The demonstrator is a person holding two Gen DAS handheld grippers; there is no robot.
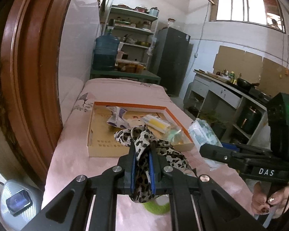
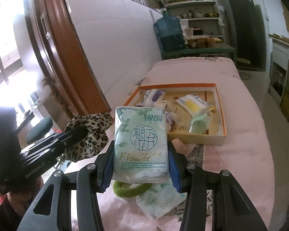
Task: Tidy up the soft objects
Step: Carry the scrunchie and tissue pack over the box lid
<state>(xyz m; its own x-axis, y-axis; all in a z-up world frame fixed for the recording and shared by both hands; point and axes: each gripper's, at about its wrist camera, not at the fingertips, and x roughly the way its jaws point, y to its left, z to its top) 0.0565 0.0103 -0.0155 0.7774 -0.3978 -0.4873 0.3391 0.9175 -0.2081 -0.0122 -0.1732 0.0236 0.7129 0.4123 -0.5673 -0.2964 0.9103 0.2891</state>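
- The left gripper (image 1: 142, 154) jaws are clamped on a leopard-print scarf (image 1: 144, 144).
- The right gripper (image 2: 140, 154) jaws pinch a tissue pack (image 2: 140, 144).
- An orange-rimmed box (image 2: 222, 113) lies ahead on the pink bed (image 2: 250, 134), near its right edge.

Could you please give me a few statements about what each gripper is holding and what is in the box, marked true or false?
1. The left gripper is shut on the leopard-print cloth. True.
2. The right gripper is open and holds nothing. False: it clamps a tissue pack.
3. A small teddy bear lies in the orange-rimmed box. True.
4. The box stands on a bare wooden floor. False: it rests on a pink cover.
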